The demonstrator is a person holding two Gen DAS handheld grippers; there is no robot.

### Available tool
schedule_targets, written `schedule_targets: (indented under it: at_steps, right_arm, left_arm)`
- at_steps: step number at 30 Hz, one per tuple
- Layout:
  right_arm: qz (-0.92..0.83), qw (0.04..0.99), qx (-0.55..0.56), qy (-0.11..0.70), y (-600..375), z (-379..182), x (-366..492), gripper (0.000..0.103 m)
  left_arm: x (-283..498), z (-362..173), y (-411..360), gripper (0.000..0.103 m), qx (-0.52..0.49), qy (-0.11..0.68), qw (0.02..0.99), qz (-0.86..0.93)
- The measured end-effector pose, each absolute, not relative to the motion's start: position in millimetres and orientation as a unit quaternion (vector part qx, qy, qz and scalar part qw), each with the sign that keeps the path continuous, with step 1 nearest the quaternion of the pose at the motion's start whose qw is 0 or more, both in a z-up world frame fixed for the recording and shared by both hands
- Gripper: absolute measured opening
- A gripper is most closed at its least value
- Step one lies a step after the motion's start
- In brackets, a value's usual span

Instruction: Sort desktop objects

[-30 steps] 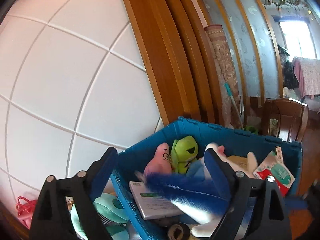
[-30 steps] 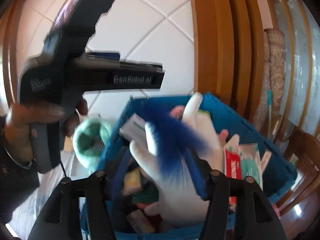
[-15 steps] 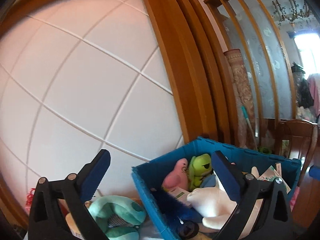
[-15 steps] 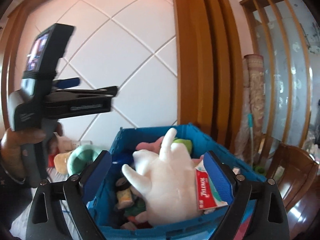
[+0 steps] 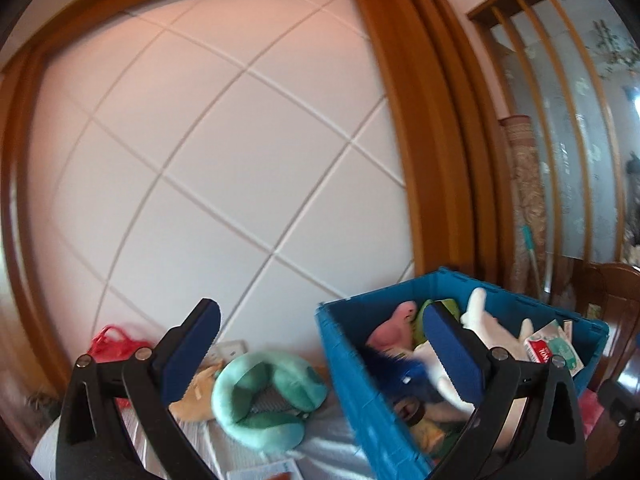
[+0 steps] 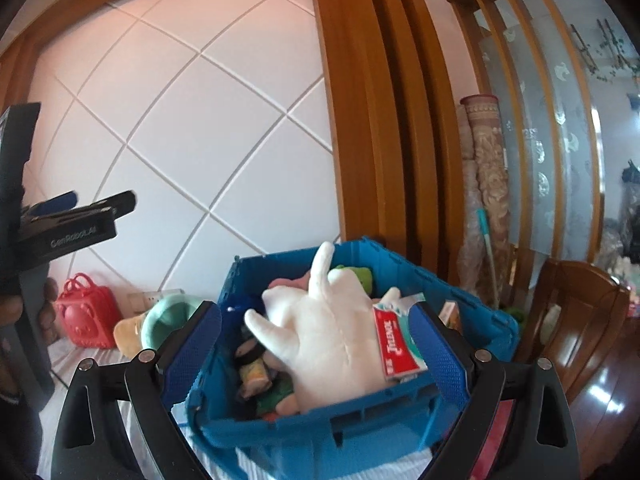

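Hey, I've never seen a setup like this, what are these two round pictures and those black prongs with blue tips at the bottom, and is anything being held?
No robot arm here: a person carries a hand-held two-finger gripper in each hand, and each gripper has a fisheye camera looking out along its fingers. That is why the pictures look round and bent.

One picture is from the left gripper, the other from the right gripper. The black prongs with blue pads are each gripper's own fingers. The right view also shows the left tool gripped in a hand at the left edge.

Both grippers have just been opening; they are open, nothing between the pads, nothing held.

Ahead stands a blue crate holding a white plush toy, a pink plush and a red-and-green packet. Beside the crate lie a mint neck pillow and a red toy bag.
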State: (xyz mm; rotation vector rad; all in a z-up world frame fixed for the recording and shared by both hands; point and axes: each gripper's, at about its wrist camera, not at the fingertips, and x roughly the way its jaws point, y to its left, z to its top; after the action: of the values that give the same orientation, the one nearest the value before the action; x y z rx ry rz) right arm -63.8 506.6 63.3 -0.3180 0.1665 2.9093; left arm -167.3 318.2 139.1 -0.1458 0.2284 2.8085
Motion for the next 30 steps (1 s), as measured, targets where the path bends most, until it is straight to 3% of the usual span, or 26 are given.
schedule_targets:
  at_steps: [8,11,30]
  right_arm:
    - [0.985,0.118,-0.111,0.053,461,60,-21,0.096]
    - [0.983,0.136,-0.123,0.024,435,48,-7,0.102]
    - [0.981,0.154,-0.118,0.002,373,12,25,0.102]
  left_arm:
    - [-126,108,257,0.103,-0.077,0.076,0.15,0.983]
    - [-110,90,236,0.103,-0.074,0.083,0.128,0.986]
    - [-6,28,139,0.103,-0.13,0.05,0.032,0.99]
